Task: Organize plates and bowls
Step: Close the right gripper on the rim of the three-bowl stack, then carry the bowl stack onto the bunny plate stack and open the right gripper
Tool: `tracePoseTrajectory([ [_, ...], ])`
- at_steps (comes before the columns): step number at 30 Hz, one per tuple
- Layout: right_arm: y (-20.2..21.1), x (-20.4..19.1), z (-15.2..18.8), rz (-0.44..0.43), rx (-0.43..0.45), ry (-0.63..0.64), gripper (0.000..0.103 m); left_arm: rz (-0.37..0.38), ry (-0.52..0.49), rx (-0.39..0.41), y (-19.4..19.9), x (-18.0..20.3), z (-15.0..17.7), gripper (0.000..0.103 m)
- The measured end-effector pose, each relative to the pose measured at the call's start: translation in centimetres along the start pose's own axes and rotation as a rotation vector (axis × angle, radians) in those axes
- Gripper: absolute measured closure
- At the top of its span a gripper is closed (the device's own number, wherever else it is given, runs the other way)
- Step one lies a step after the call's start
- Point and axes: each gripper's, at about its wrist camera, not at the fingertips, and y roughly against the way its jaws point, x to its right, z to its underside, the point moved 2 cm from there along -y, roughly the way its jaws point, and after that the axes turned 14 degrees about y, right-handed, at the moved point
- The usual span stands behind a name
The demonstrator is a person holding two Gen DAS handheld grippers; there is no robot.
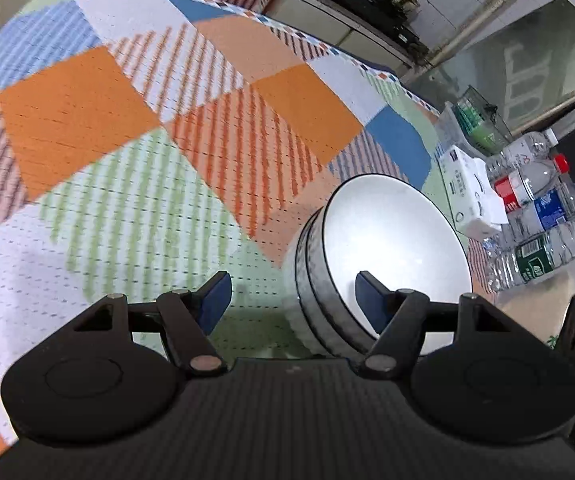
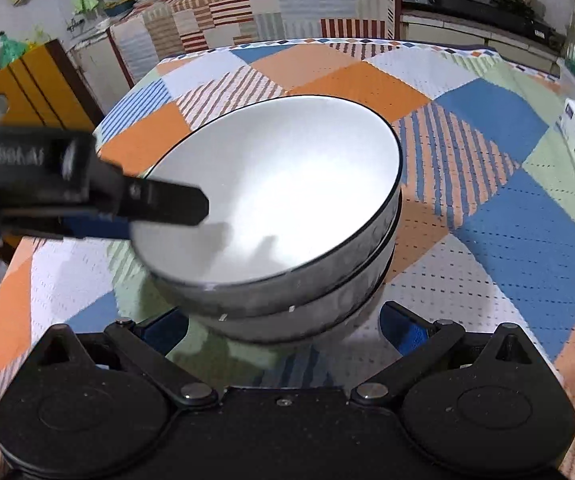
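Bowls: two white bowls with black rims, nested one inside the other, stand on the worktop near its middle; the upper one tilts, its left rim raised.
Upper bowl: bright white inside, greyish mottled outside; a dark rim line rings the mouth.
Lower bowl: only its outer wall shows under the upper one, seated on the cloth.
Cloth: a patchwork of orange, blue, green and striped squares covers the worktop.
Left gripper: it is spread wide, one blue pad outside the stack and the other inside the upper bowl, the rim between them; in the right wrist view a black finger lies over the left rim, and I cannot tell whether it touches.
Right gripper: it is released, blue pads set wide on either side of the lower bowl's near wall, not pressing it.
Right edge: a white box lies just beside the stack, with several clear plastic bottles lying past it.
Background: cabinets draped in striped cloth behind the worktop.
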Motion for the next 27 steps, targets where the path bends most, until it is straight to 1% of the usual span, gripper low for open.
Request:
tracePoseTrajectory([
  [2, -0.4, 0.2, -0.2, -0.027, 0.003, -0.001, 0.0, 0.018, -0.001, -0.014, -0.8, 0.3, -0.3, 0.038],
  [5, -0.8, 0.1, -0.6, -0.035, 0.0, 0.046, 0.0, 0.011, -0.015, -0.015, -1.8, 0.9, -0.3, 0.043],
  [6, -0.8, 0.0, -0.7, -0.037, -0.002, 0.067, 0.0, 0.007, -0.023, -0.021, -2.2, 1.1, -0.2, 0.047],
  [7, -0.8, 0.0, -0.9, -0.042, -0.003, 0.087, 0.0, 0.009, -0.03, -0.032, -2.5, 1.2, -0.1, 0.055],
  [9, -0.8, 0.1, -1.1, -0.056, -0.005, 0.117, 0.0, -0.01, -0.039, -0.034, -2.9, 1.4, 0.2, 0.059],
  [11, -0.9, 0.2, -1.1, -0.07, -0.002, 0.131, 0.0, -0.012, -0.049, -0.025, -3.0, 1.5, 0.3, 0.059],
  [14, -0.8, 0.3, -0.8, -0.075, 0.016, 0.144, 0.0, -0.015, -0.048, -0.034, -2.9, 1.4, 0.3, 0.06],
  [18, -0.5, 0.1, -0.4, -0.077, 0.037, 0.17, 0.001, -0.044, -0.078, -0.049, -2.4, 2.0, 0.6, 0.06],
  [22, 0.3, -0.4, 0.0, -0.07, 0.061, 0.179, 0.001, -0.057, -0.136, -0.04, -1.0, 2.8, 1.2, 0.06],
  [27, 2.7, -1.2, 0.2, -0.061, 0.115, 0.169, 0.001, -0.057, -0.167, -0.026, 1.9, 4.2, 1.9, 0.06],
])
